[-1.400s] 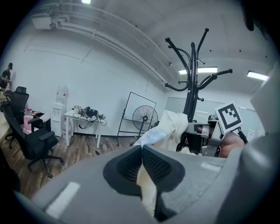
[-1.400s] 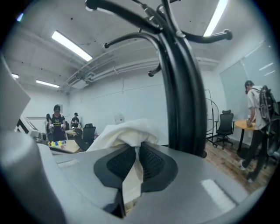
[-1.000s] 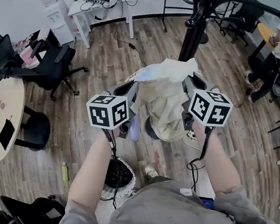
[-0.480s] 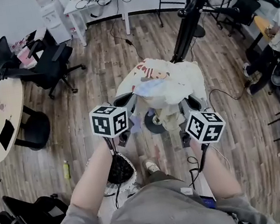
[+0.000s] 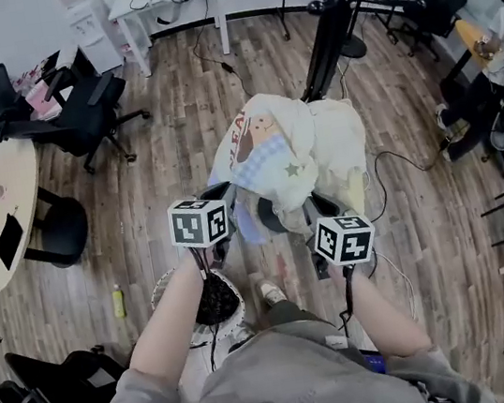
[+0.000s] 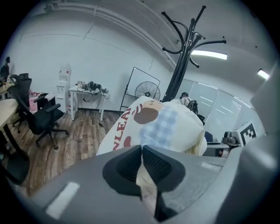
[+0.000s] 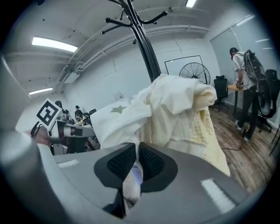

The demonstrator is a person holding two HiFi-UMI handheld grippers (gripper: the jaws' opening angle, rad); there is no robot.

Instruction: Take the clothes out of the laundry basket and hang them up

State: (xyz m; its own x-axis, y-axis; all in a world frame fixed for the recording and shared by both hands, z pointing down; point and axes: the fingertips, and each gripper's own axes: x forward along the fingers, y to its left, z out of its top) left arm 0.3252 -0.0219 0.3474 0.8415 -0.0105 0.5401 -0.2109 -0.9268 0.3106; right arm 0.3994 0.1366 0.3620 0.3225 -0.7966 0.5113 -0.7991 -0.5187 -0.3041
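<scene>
Both forearms are being held out fwd & angled down, w/ the left gripper (image 6: 142,151) & right gripper (image 7: 136,151) each being clamped on a fold of the cream garment (image 5: 292,142), which is being carried bunched just beyond the jaws, above the floor near the coat stand (image 5: 328,11), w/ the laundry basket (image 5: 159,294) below the left forearm.

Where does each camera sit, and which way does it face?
Head view: on the person's head, looking steeply down at the cream clothes, forearms and floor.
Left gripper view: on the left claw, looking along its jaws, shut on the clothes, toward the coat stand.
Right gripper view: on the right claw, likewise gripping the clothes.
All share clothes and coat stand.
</scene>
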